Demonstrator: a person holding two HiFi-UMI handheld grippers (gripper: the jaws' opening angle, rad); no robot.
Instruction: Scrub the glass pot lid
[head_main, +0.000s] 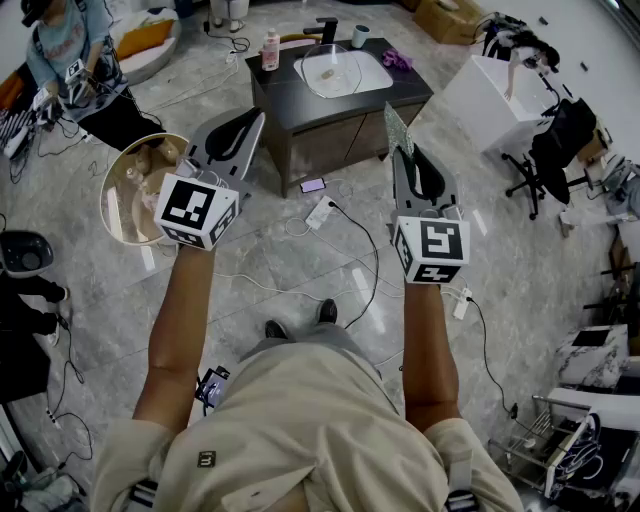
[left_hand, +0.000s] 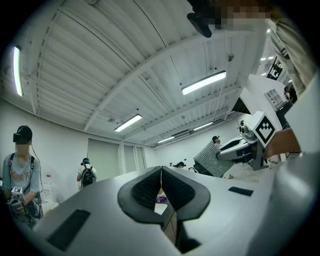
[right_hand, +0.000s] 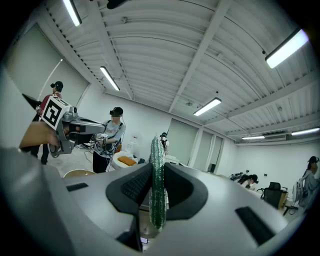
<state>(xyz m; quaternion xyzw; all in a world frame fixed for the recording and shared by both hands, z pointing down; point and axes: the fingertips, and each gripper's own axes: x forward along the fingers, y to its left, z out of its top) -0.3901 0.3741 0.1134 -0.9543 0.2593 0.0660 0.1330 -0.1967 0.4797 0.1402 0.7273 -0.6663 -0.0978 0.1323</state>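
Observation:
The glass pot lid (head_main: 335, 72) lies in the white sink basin (head_main: 372, 74) of the dark counter ahead of me, a faint round outline with a small knob. My right gripper (head_main: 402, 152) (right_hand: 158, 175) is shut on a green and silver scrub pad (head_main: 398, 128) (right_hand: 158, 155), which stands edge-up between the jaws. My left gripper (head_main: 253, 117) (left_hand: 161, 172) is shut with nothing between its pads. Both are held in the air well short of the sink. In the left gripper view the right gripper (left_hand: 235, 148) holds the scrub pad (left_hand: 212, 159).
On the counter stand a black tap (head_main: 326, 30), a pink bottle (head_main: 270, 50), a cup (head_main: 360, 36) and a purple cloth (head_main: 397, 60). A round tan-rimmed disc (head_main: 135, 190) sits left of my left gripper. Cables and a power strip (head_main: 320, 212) cross the floor. A person (head_main: 70, 60) sits far left.

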